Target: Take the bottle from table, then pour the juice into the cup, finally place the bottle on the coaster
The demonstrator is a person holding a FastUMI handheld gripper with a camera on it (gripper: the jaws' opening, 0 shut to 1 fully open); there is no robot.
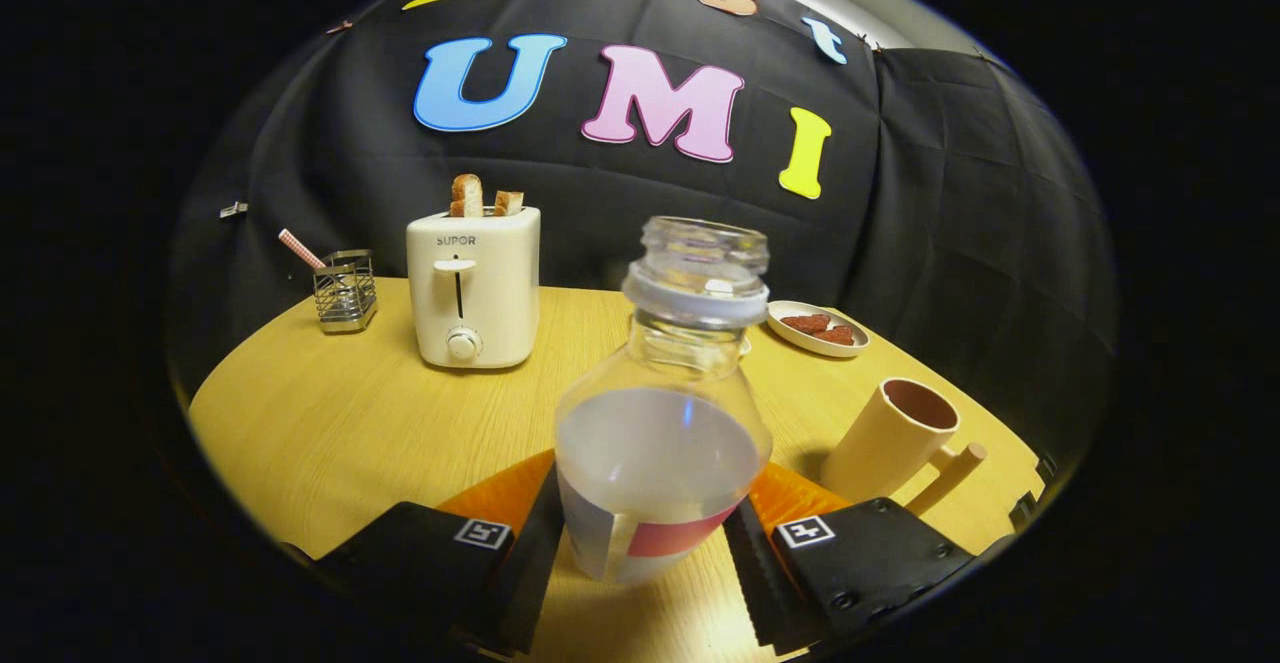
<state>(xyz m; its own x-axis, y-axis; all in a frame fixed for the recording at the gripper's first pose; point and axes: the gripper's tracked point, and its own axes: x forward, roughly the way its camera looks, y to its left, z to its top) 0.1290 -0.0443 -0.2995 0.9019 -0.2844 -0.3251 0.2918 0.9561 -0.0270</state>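
Observation:
A clear, uncapped bottle (665, 423) stands upright between my fingers, about half full of pale cloudy juice, with a red and white label low on its body. My gripper (640, 555) is shut on the bottle, one finger pressing each side of its lower part. An orange coaster (500, 495) lies on the table just beyond the fingers, showing on both sides of the bottle. Whether the bottle rests on a surface or hangs just above it, I cannot tell. A tan cup (892, 438) with a handle stands to the right of the coaster, its inside dark.
On the round wooden table (330, 413), a cream toaster (474, 285) with two slices of bread stands at the back left. A wire basket (345, 290) holding a checked straw is further left. A small plate (818, 328) with reddish pieces sits behind the cup.

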